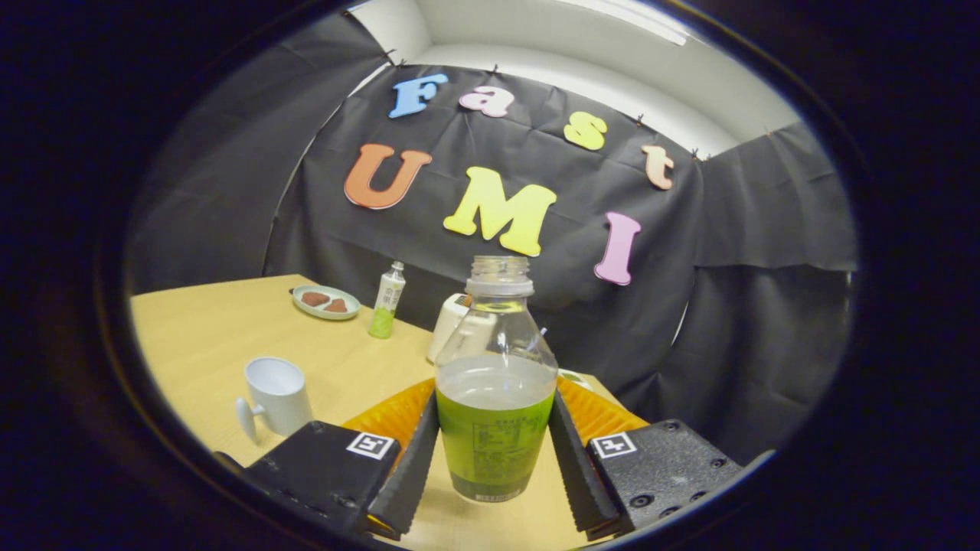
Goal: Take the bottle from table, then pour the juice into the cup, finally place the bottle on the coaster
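**Open bottle, half full, and a tilted grip: spill risk**

So my tool [494,444] is clamped on the clear plastic bottle with the green label [495,398], both fingers [409,467] pressing its sides just above the counter [207,337]. No cap on it, and the juice sits about halfway up.

The white handled cup [276,396] is off to the left, well apart from the bottle. The orange ribbed coaster [593,413] is right behind the bottle.

My worries: the label is slick, so it could slip when I tip it. If I swing over too fast, juice sloshes out the open neck. The cup's mouth is narrow too, so bad aim wets the counter.
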### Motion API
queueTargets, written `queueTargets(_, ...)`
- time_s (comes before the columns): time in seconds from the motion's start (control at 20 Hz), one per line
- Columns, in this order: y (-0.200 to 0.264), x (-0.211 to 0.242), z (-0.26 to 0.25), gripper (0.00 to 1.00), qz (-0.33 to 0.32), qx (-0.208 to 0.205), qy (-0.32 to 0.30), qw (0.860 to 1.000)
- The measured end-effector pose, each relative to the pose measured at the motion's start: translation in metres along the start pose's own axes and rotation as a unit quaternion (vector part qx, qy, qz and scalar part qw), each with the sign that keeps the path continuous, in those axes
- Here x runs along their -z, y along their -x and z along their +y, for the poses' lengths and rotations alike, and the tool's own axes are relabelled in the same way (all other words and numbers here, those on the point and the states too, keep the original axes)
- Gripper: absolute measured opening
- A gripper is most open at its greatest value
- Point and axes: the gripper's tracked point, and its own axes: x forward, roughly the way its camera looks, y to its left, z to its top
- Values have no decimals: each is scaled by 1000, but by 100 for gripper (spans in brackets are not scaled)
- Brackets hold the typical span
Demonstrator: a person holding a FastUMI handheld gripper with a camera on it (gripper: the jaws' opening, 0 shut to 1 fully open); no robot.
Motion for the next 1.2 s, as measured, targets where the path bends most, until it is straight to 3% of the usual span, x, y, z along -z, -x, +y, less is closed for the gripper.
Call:
queueTargets(0.25, 0, 1, 10, 79, 15, 16, 94, 995)
queueTargets(0.55, -5, 1, 23, 79, 22, 23, 204, 979)
queueTargets(0.9, -16, 4, 26, 79, 40, 51, 312, 948)
queueTargets(1.2, -24, -22, 38, 80, 23, 63, 399, 915)
